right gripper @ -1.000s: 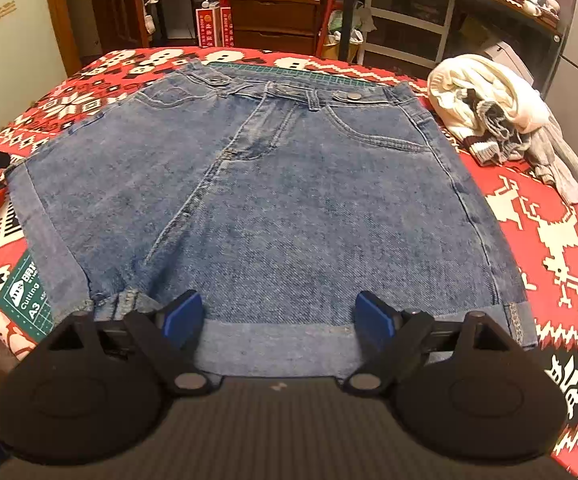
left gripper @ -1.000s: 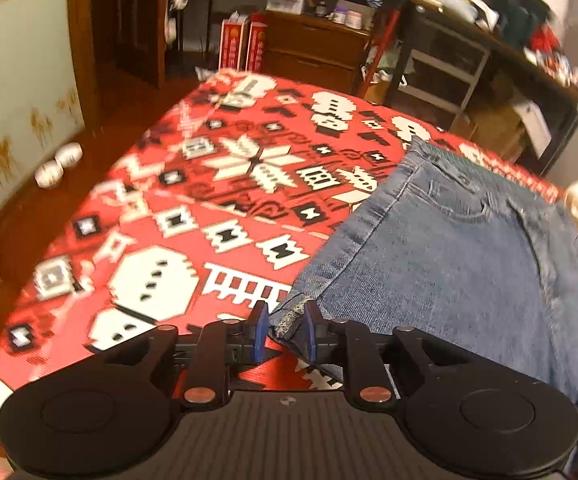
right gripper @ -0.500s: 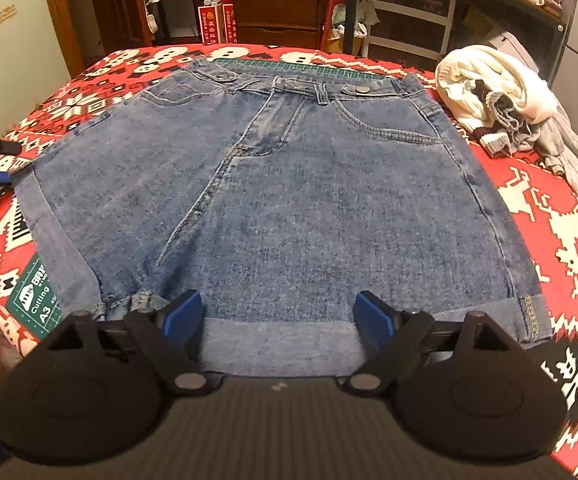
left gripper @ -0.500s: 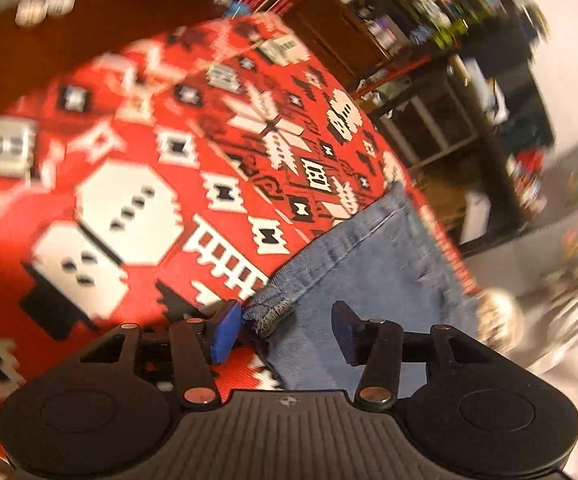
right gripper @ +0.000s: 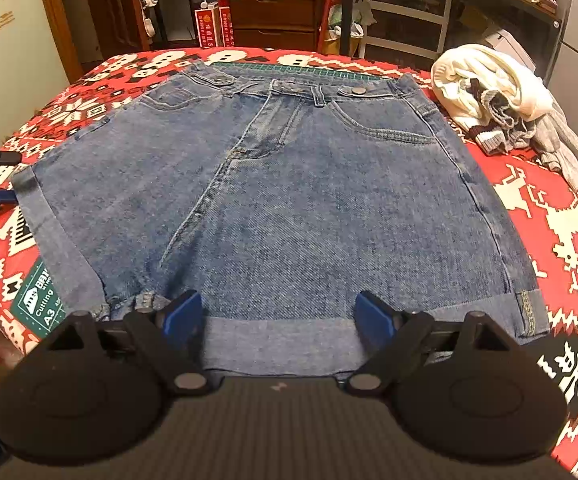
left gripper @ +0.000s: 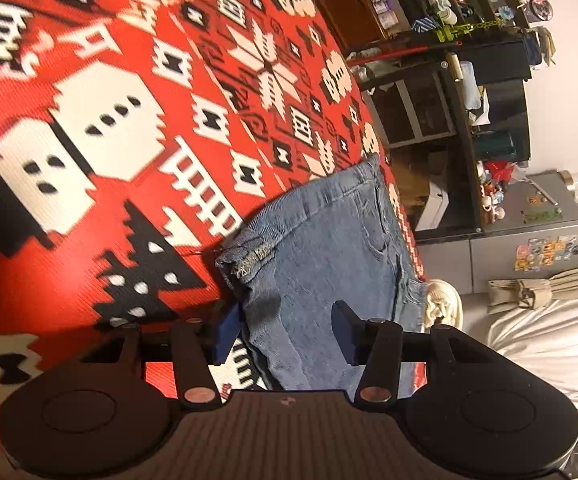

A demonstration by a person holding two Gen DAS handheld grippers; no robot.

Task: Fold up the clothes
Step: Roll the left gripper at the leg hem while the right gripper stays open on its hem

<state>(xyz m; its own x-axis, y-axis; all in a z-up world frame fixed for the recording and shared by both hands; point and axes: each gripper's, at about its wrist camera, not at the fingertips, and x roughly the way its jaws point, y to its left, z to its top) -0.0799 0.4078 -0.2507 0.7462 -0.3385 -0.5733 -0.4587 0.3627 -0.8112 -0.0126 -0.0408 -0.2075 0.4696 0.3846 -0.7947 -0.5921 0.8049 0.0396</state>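
A pair of blue denim shorts (right gripper: 289, 200) lies flat, front up, on the red patterned cloth (right gripper: 561, 240), waistband at the far side. My right gripper (right gripper: 279, 314) is open at the near edge, its blue pads either side of the turned-up cuff (right gripper: 281, 340). In the left wrist view, which is rolled sideways, my left gripper (left gripper: 285, 332) is open around the left leg's denim, just behind the frayed hem corner (left gripper: 249, 260). The left gripper (right gripper: 5, 178) also shows at the shorts' left cuff in the right wrist view.
A heap of white and grey clothes (right gripper: 501, 108) lies at the back right of the table. A green cutting mat (right gripper: 41, 300) peeks out under the cloth at the near left. Drawers (right gripper: 273, 20) and shelves (right gripper: 405, 12) stand behind the table.
My left gripper, nearly shut on the hem corner a second ago, has opened wide and rolled sideways. The right gripper stays open; the shorts have shifted only slightly in its view.
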